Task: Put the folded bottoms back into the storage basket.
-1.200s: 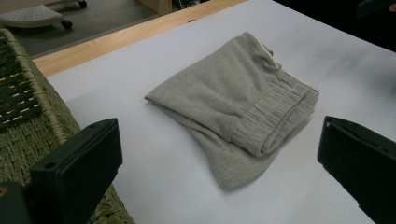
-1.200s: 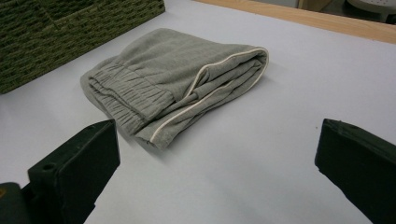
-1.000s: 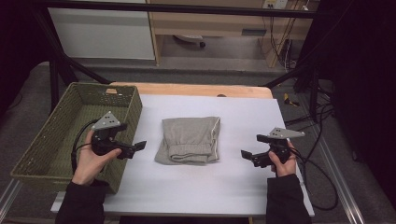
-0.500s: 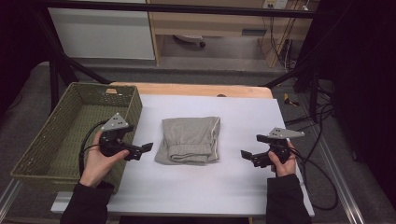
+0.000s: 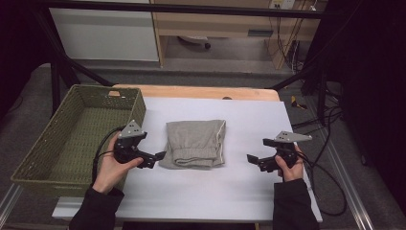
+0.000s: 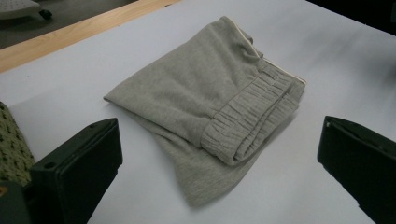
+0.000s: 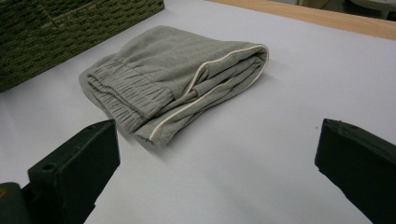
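High view first, working outward from our own edge of the table (image 5: 206,201): we are holding the left gripper (image 5: 160,156) low over the white surface, its jaws spread wide and empty, the tips just beside the near left corner of the folded grey garment (image 5: 195,143). We are holding the right gripper (image 5: 250,158) well apart from the garment on the other side, jaws likewise spread wide and pinching nothing.

Left gripper view is looking straight at the garment (image 6: 210,107), which is lying flat on the table between the two black jaws, its ribbed waistband facing us. Right gripper view is showing the same piece (image 7: 173,93) with a pale piped edge along its fold.

Farther out on the left, the green woven basket (image 5: 48,139) is sitting empty beside the garment. We judge the work as barely begun: the folding looks done, while gripping the garment, lifting it and, as we suppose, placing it in the basket are all left.

We are finding no brand, label or readable writing anywhere.
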`<action>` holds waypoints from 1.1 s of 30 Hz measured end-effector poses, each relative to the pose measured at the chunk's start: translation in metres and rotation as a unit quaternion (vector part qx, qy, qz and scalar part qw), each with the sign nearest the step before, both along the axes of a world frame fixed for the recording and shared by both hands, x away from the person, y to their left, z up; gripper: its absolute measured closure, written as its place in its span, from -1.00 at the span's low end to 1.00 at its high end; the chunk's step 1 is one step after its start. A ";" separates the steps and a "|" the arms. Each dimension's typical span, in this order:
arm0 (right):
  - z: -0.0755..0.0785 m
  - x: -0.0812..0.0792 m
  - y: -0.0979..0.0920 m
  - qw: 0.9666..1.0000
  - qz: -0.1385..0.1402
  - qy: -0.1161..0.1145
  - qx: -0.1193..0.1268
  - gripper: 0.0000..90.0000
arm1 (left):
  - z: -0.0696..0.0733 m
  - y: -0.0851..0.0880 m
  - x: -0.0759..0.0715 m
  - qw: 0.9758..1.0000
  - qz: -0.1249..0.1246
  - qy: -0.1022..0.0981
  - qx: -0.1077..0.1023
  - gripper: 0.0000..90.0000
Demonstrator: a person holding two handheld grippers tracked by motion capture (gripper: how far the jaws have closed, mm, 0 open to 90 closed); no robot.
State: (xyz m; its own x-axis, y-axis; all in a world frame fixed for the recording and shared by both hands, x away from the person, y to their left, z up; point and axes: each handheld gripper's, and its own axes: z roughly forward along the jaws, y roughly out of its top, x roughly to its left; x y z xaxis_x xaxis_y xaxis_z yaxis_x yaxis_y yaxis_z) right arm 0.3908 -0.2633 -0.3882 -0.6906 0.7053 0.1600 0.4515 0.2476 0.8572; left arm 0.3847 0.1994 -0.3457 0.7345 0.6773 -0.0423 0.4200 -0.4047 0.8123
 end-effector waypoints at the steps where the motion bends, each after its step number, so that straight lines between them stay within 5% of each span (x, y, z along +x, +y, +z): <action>1: 0.000 0.000 0.000 1.000 0.000 0.000 0.000 -0.99 | -0.001 -0.001 0.000 1.000 -0.001 0.001 0.001 -1.00; 33: -0.004 0.002 0.002 1.000 0.000 0.006 -0.003 -0.99 | -0.023 -0.027 0.017 1.000 0.019 0.015 0.016 -1.00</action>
